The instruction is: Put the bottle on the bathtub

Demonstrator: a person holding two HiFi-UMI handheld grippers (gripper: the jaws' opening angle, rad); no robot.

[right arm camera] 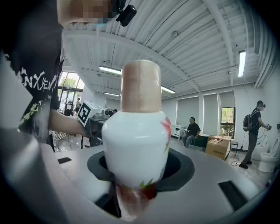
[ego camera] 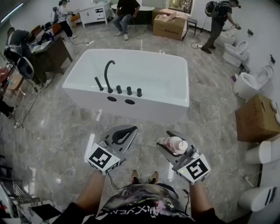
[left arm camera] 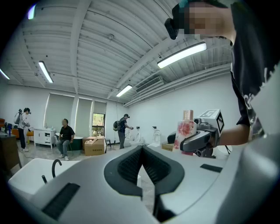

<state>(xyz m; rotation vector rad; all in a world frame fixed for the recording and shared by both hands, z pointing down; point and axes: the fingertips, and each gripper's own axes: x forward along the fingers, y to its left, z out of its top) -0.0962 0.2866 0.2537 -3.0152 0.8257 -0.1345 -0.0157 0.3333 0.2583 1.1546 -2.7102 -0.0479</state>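
Observation:
A white bathtub [ego camera: 176, 103] with a black faucet [ego camera: 108, 75] and black knobs on its near rim stands on the marble floor ahead of me. My right gripper [ego camera: 171, 141] is shut on a white bottle [ego camera: 176, 144] with a red flower print and a tan cap, held upright a short way before the tub. The right gripper view is filled by the bottle [right arm camera: 138, 144]. To its left, my left gripper [ego camera: 125, 132] is shut and holds nothing. In the left gripper view the bottle [left arm camera: 185, 128] shows at the right and the tub [left arm camera: 26, 171] at the lower left.
Cardboard boxes [ego camera: 169, 25] [ego camera: 258, 118] stand at the back and at the right. Toilets [ego camera: 247, 83] line the right wall. A desk [ego camera: 50, 48] is at the left, with cables on the floor. Several people [ego camera: 124, 13] are at the far end.

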